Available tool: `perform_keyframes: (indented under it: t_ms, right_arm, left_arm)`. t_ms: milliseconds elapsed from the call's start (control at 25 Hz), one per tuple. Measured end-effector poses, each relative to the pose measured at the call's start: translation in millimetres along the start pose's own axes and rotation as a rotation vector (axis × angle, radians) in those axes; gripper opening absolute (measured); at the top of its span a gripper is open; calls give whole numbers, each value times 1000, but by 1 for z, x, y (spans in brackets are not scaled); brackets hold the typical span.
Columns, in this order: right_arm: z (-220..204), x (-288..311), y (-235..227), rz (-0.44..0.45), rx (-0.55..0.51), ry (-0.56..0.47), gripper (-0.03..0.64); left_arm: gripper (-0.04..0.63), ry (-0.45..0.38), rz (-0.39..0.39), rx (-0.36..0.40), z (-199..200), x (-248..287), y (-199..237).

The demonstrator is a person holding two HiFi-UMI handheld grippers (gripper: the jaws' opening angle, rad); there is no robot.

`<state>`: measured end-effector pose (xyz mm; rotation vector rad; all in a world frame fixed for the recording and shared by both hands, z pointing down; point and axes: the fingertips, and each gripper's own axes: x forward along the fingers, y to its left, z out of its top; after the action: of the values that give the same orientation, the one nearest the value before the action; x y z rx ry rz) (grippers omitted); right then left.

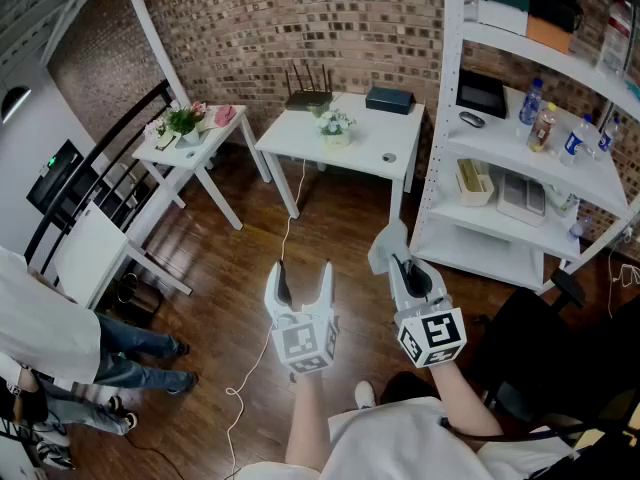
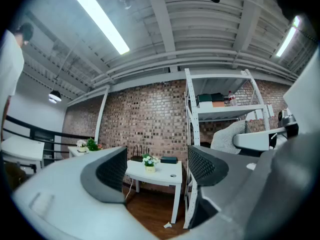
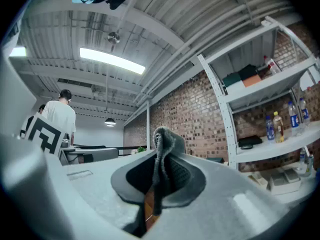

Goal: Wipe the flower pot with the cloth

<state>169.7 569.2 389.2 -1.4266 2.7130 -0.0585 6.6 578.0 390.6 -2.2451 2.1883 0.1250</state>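
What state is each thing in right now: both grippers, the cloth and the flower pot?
Left gripper: jaws apart, nothing between them.
Right gripper: jaws shut on the cloth.
Cloth: pinched in the right gripper, sticking up past the jaws.
Flower pot: upright on the white table, away from both grippers.

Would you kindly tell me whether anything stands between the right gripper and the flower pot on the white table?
Nothing visible does. Open wooden floor lies between the right gripper, shut on the cloth, and the white table; the flower pot stands clear on top, the router and dark box behind it.
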Motion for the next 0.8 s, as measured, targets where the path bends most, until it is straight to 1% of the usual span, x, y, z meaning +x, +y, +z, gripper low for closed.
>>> perform_keyframes:
  t_ms: [80, 120, 200, 280, 400, 440, 520, 680, 720, 800]
  right_arm:
    - [-7, 23, -18, -5, 39, 5, 2]
    - [-11, 35, -27, -7, 39, 6, 2]
    - [-17, 59, -43, 4, -5, 0, 1]
    - [-19, 88, -57, 50, -33, -26, 2]
    - [-16, 143, -74, 168, 11, -68, 2]
    - [-14, 165, -81, 195, 21, -74, 2]
    - [-7, 209, -99, 219, 13, -85, 2]
    - [12, 287, -145, 237, -16, -100, 2]
    - [11, 301, -153, 242, -20, -91, 0]
    - [-2, 322, -165, 251, -21, -56, 2]
  left_arm:
    - [390, 38, -13, -13, -15, 28, 3]
    - [390, 51, -16, -19, -22, 42, 4]
    - [390, 58, -13, -31, -34, 70, 7]
    - [390, 62, -3, -33, -47, 102, 12]
    - [390, 88, 18, -24, -60, 159, 27]
    - [390, 92, 22, -26, -58, 179, 32]
    - [388, 78, 21, -28, -43, 219, 37]
    - [382, 2, 38, -2, -14, 292, 40]
    - [382, -1, 46, 4, -11, 306, 40]
    - [379, 22, 50, 3, -23, 330, 39]
